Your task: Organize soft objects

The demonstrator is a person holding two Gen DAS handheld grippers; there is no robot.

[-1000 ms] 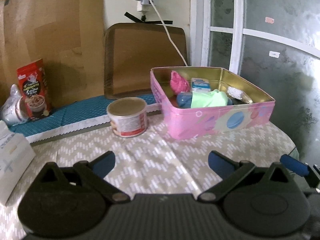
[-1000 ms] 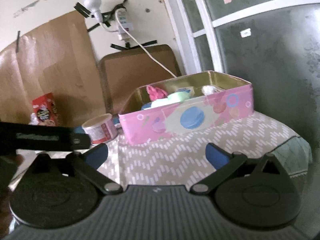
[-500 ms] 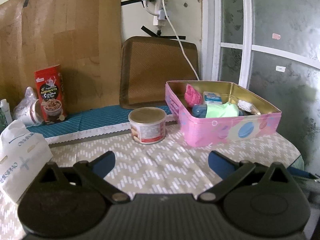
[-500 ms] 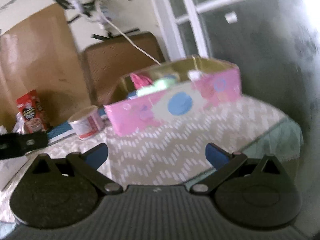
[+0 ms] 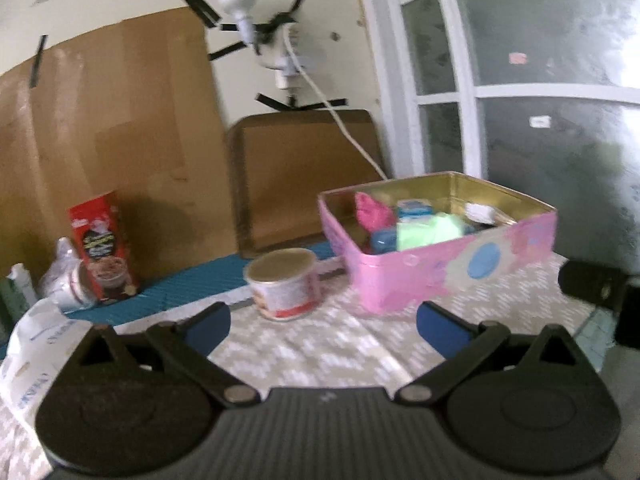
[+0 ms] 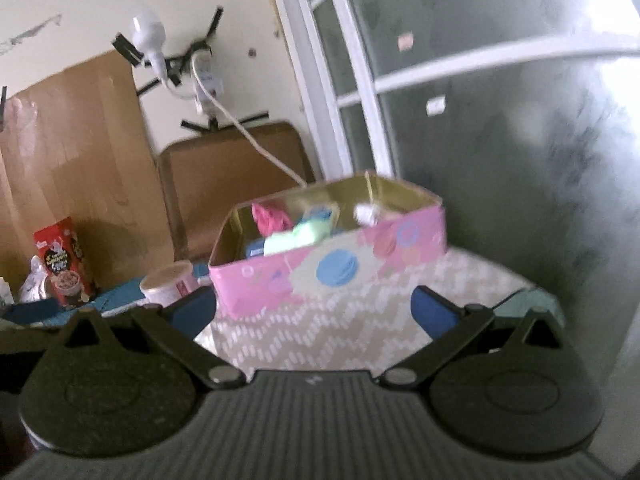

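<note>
A pink tin box stands open on the patterned tablecloth, also in the right wrist view. Inside lie a pink soft thing, a light green soft thing, a blue one and a small white one. My left gripper is open and empty, short of the box. My right gripper is open and empty, in front of the box. Part of the right gripper's body shows at the left view's right edge.
A round can stands left of the box. A red carton and a clear bag stand at the back left. A white bag lies at the left. A brown tray leans on the wall. The table edge lies right.
Both grippers have pulled back and risen from the box, so it looks smaller and farther. Both stay open and empty. The box contents are unchanged.
</note>
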